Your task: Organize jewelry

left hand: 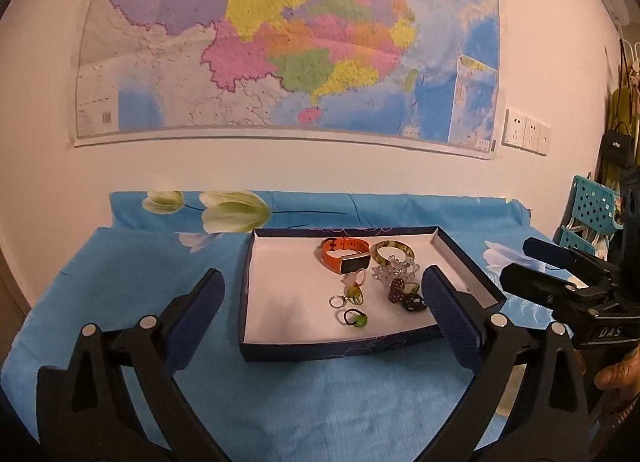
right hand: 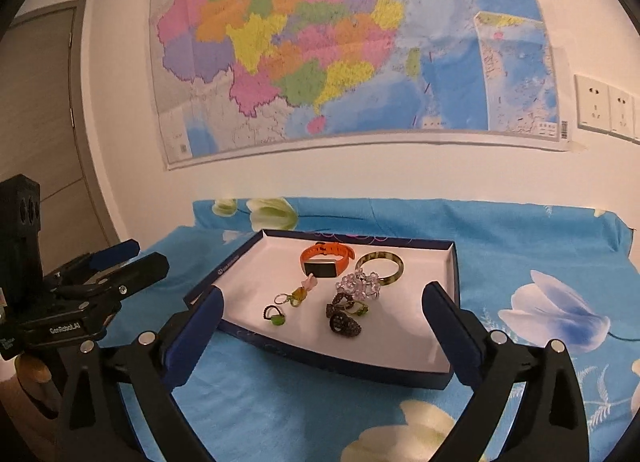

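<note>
A dark blue tray (left hand: 320,350) (right hand: 340,362) with a white floor lies on the blue flowered cloth. Inside it sit an orange watch band (left hand: 340,254) (right hand: 326,258), a yellow-green bangle (left hand: 394,252) (right hand: 380,268), a clear bead bracelet (left hand: 394,272) (right hand: 360,286), dark rings (left hand: 404,294) (right hand: 344,320), a green-stone ring (left hand: 356,318) (right hand: 275,316) and a small charm ring (left hand: 352,292) (right hand: 298,294). My left gripper (left hand: 322,274) (right hand: 128,262) hovers open short of the tray's near left side. My right gripper (right hand: 325,290) (left hand: 536,266) is open too, at the near right. Neither holds anything.
The cloth (left hand: 320,402) covers the table up to the wall, where a large map (left hand: 288,41) and sockets (left hand: 526,135) hang. A teal perforated basket (left hand: 592,205) stands at the far right. A door (right hand: 44,109) is at the left. A hand (left hand: 618,372) grips the right tool.
</note>
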Motion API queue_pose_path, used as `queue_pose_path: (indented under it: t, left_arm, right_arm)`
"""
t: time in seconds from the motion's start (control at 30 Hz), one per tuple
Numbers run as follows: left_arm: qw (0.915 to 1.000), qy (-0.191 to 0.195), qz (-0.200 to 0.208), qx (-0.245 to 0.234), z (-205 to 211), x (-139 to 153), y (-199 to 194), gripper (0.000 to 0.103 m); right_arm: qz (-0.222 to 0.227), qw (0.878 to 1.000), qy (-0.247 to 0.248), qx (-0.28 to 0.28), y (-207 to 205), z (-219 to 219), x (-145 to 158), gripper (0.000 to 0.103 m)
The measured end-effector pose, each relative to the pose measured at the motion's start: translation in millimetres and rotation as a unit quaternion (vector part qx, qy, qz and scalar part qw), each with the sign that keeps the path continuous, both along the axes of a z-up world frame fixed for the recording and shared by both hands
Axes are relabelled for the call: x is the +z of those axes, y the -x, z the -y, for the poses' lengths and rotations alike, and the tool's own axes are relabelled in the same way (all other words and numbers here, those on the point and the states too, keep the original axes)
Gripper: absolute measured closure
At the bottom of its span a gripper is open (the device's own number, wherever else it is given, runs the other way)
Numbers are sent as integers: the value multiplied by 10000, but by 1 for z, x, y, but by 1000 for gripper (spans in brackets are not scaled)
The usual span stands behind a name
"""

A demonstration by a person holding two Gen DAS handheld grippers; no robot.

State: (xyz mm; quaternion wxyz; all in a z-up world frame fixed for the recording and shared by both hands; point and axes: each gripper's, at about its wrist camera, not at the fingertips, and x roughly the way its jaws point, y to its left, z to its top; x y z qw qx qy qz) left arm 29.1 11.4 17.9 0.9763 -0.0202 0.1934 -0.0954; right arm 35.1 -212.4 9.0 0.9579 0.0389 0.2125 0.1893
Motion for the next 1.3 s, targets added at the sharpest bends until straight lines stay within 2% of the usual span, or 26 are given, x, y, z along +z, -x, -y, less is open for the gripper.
queue_pose_path:
  t: [0.23, 0.43, 0.6, 1.3]
  left_arm:
    - [9994, -50, 330, 76, -1, 5, 23, 6]
    - [9996, 28, 257, 136, -3, 0, 34, 6]
    - [9990, 36, 387, 218, -5, 0, 46, 6]
    - [9970, -36, 602, 495, -8, 4, 65, 6]
  right_arm:
    - [449, 9985, 135, -276, 34, -3, 0, 7]
    - [711, 9941, 291, -761, 52, -3, 2, 7]
    - [957, 9915, 253, -850, 65, -1, 3, 7]
    - [939, 9908, 301, -927, 79, -5, 4, 7]
